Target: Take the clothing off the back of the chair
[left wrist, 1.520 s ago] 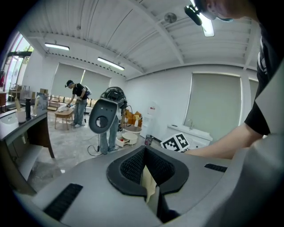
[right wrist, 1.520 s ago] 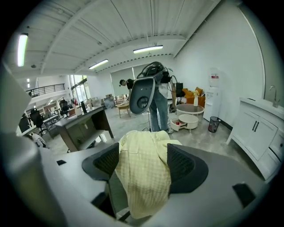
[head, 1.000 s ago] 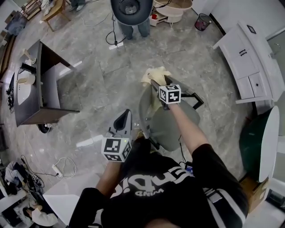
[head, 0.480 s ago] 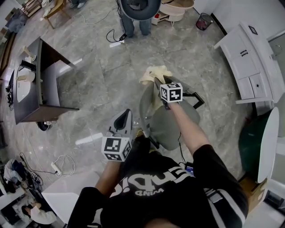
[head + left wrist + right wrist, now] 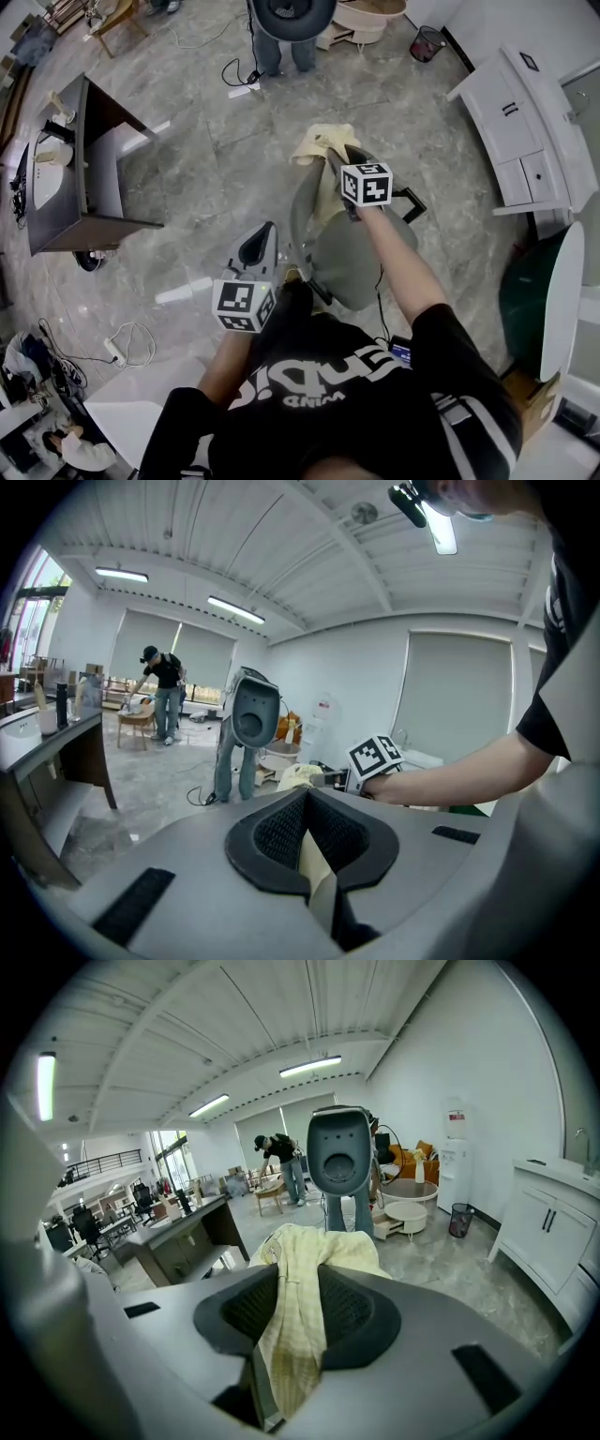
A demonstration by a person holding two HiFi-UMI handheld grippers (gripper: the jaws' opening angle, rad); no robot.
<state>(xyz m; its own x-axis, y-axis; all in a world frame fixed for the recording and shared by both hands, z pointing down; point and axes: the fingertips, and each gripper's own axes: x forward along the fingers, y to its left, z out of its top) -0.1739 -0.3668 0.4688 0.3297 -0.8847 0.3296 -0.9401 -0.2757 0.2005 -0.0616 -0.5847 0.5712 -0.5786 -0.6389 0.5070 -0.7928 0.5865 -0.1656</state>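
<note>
Head view: person stood behind a grey chair, one claw in each hand.

Right claw reached out over the top of the chair back. In its own view the right claw had its jaws closing, and the pale yellow checked clothing sat pinched between the two dark pads. The fabric was bunched ahead of the tips and hung down through the gap.

Clothing seen from above: gathered in a lump at the top of the chair back, right at the claw tips. A strip of it trailed down along the backrest. Could not tell whether that strip touched the backrest or hung just clear.

Left claw was held lower and nearer the body, to the left of the chair and apart from it. In its own view the left claw had its pads met at the tips and held nothing.

Surroundings: dark worktop on the grey tiled floor far left, white cabinet far right.
</note>
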